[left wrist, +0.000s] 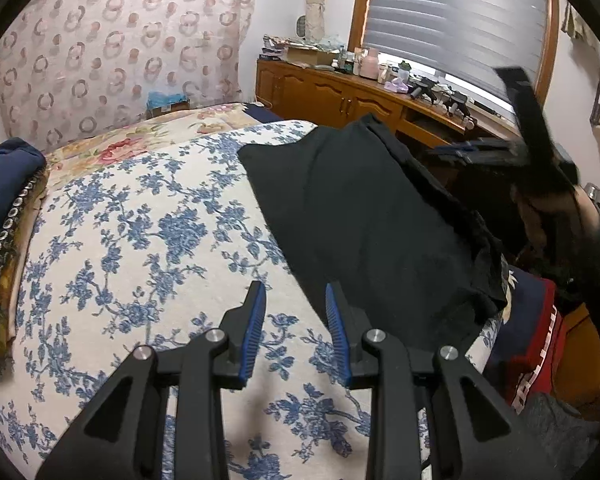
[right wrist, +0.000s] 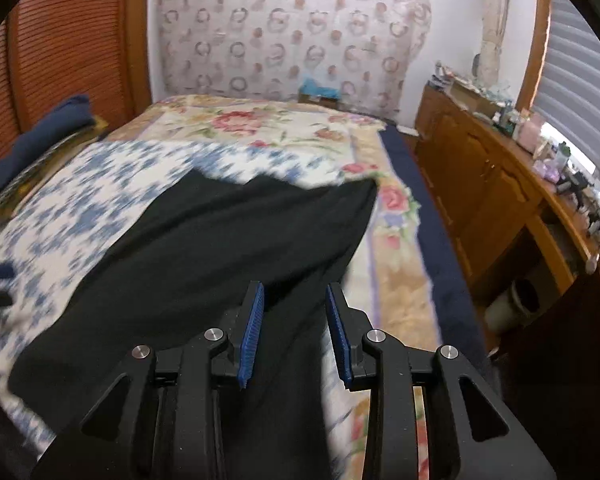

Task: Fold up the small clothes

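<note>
Black garment [left wrist: 364, 216] lies spread on blue-floral bedspread [left wrist: 140, 220], one edge near bed's side. Left gripper [left wrist: 296, 312] & right gripper [right wrist: 294, 312]: jaws apart, nothing clamped. Risk: cloth slips off edge; a one-layer pinch bunches the fold.

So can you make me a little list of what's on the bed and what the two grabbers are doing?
place: bed with blue flower cover
clothes to fold: black garment, spread out, not folded yet
already stacked: navy folded cloth at the bed's far corner
left gripper: open, nothing between the jaws, at the garment's edge
right gripper: open, empty, above the garment
beside the bed: wooden cabinet with clutter on top
</note>
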A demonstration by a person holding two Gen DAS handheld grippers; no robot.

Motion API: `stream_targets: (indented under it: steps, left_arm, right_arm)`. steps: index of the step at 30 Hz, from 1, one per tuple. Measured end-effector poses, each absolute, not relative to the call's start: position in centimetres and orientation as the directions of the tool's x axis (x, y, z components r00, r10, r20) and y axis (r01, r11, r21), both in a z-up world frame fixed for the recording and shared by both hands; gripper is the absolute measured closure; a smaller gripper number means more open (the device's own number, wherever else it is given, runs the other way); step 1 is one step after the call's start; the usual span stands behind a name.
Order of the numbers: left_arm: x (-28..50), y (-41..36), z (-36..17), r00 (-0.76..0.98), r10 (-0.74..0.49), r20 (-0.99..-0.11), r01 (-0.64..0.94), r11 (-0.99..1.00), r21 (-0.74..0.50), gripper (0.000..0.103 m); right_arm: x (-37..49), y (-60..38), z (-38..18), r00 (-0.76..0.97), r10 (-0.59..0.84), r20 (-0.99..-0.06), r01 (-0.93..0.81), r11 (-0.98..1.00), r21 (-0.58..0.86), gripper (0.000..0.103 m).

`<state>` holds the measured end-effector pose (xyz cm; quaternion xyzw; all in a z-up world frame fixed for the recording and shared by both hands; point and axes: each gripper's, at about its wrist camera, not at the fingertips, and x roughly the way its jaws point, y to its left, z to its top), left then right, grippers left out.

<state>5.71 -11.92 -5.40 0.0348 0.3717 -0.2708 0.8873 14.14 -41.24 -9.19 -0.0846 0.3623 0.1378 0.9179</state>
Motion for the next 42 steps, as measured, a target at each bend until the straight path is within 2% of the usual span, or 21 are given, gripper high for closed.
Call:
stream_targets:
  steps: [13, 21, 24, 26, 27, 28, 31, 37, 42]
  left_arm:
    - [4.3, -13.9, -6.4, 0.523, -0.480, -0.704, 0.567, 0.813, -0.133, 0.074]
    - [4.1, -14.2, -6.8, 0.507, -0.487, -0.711, 0.577, 0.805, -0.140, 0.074]
    - [4.0, -14.2, -6.9, 0.503, -0.488, -0.713, 0.581, 0.802, -0.139, 0.074]
    - [4.1, -14.3, -6.9, 0.501, -0.490, -0.714, 0.581, 0.801, -0.142, 0.074]
    - [4.1, -14.3, -7.0, 0.498, -0.491, -0.715, 0.582, 0.801, -0.144, 0.074]
    - [4.1, -14.4, -7.0, 0.496, -0.492, -0.715, 0.583, 0.799, -0.145, 0.074]
    - [4.0, -14.6, -7.1, 0.487, -0.496, -0.720, 0.590, 0.794, -0.147, 0.074]
    - [4.1, -15.0, -7.5, 0.465, -0.504, -0.728, 0.597, 0.786, -0.163, 0.074]
    - [4.0, -15.3, -8.0, 0.440, -0.506, -0.742, 0.601, 0.780, -0.176, 0.074]
  right_arm:
    - [6.5, -37.6, -11.0, 0.631, 0.265, -0.729, -0.405, 0.914, -0.018, 0.069]
    - [6.4, -38.1, -13.5, 0.606, 0.156, -0.780, -0.344, 0.936, -0.080, 0.069]
    - [6.3, -38.8, -13.6, 0.603, 0.160, -0.781, -0.344, 0.936, -0.073, 0.069]
    - [6.1, -39.2, -13.4, 0.599, 0.166, -0.783, -0.354, 0.933, -0.073, 0.077]
    - [6.1, -39.5, -13.4, 0.594, 0.172, -0.786, -0.361, 0.930, -0.069, 0.087]
    - [6.0, -39.7, -13.3, 0.586, 0.181, -0.789, -0.369, 0.928, -0.061, 0.093]
    - [5.5, -41.1, -12.8, 0.604, 0.134, -0.786, -0.341, 0.934, -0.102, 0.101]
    - [5.4, -44.9, -11.4, 0.643, 0.032, -0.765, -0.225, 0.963, -0.149, 0.101]
    - [5.0, -44.5, -10.1, 0.679, 0.086, -0.729, -0.233, 0.967, -0.103, 0.101]
